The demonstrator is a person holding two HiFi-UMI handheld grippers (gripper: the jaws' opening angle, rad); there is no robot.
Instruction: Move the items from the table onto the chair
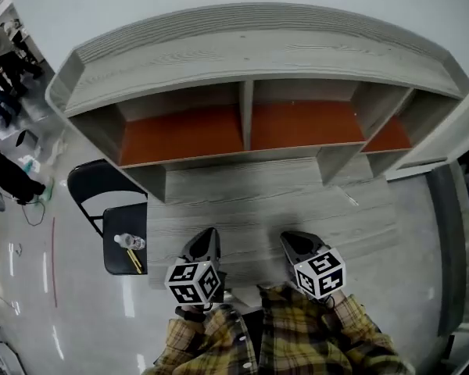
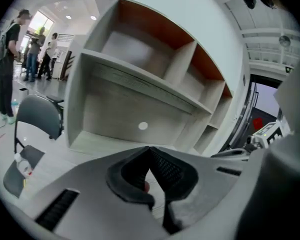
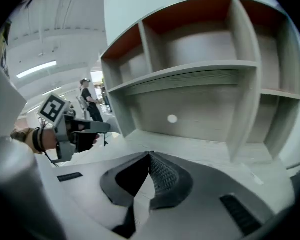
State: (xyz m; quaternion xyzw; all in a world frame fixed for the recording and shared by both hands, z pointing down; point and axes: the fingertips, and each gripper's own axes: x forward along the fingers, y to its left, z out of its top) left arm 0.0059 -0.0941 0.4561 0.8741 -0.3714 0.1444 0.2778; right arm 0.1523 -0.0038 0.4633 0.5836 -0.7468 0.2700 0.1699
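Observation:
At the left stands a black folding chair (image 1: 119, 250). On its seat lie a clear water bottle (image 1: 130, 242) and a slim yellow item (image 1: 134, 261). The chair (image 2: 37, 115) and the bottle (image 2: 24, 167) also show in the left gripper view. Both grippers hover over the front of the grey wooden table (image 1: 266, 205), pointing toward its back. My left gripper (image 1: 209, 234) is shut with nothing between its jaws, and so is my right gripper (image 1: 288, 239). The shut jaw tips of the left gripper (image 2: 150, 150) and the right gripper (image 3: 150, 155) meet in their own views.
A grey hutch (image 1: 250, 61) with orange-backed compartments rises at the table's back. A white wall runs behind it. Several people (image 1: 1, 49) stand far off at the left, on a glossy floor (image 1: 31, 287). A dark doorway (image 2: 262, 109) lies to the right.

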